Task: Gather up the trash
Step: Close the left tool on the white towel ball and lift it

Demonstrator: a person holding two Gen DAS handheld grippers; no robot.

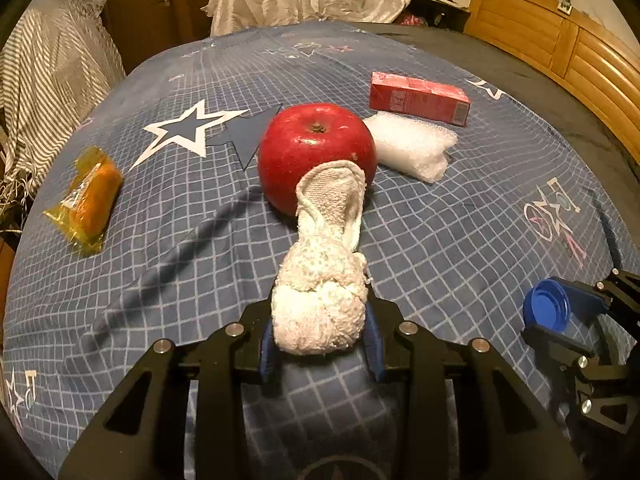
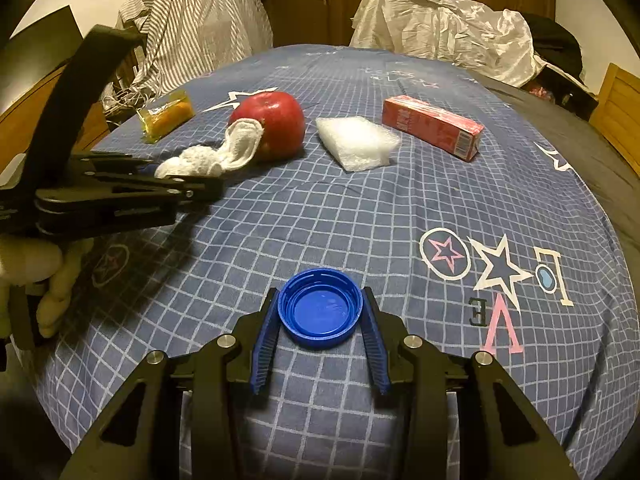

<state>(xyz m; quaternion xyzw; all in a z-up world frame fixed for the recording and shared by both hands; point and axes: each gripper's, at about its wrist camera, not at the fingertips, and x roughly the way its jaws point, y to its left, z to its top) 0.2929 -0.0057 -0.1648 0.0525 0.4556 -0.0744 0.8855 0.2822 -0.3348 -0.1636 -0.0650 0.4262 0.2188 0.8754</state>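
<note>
My left gripper (image 1: 322, 320) is shut on a crumpled white sock (image 1: 324, 272), whose free end leans against a red apple (image 1: 312, 144). My right gripper (image 2: 320, 312) is shut on a blue bottle cap (image 2: 320, 306), held just above the bed cover; the cap also shows at the right edge of the left wrist view (image 1: 547, 306). In the right wrist view the left gripper (image 2: 188, 186) comes in from the left with the sock (image 2: 216, 154) touching the apple (image 2: 276, 120). A red carton (image 1: 418, 98), a white bubble-wrap pad (image 1: 412, 146) and an orange snack packet (image 1: 90, 198) lie on the cover.
The blue checked bed cover (image 2: 360, 208) with star prints fills both views. A wooden headboard (image 1: 560, 48) is at the right. A striped cloth (image 2: 200, 20) and a white plastic sheet (image 2: 440, 28) hang over things behind the bed.
</note>
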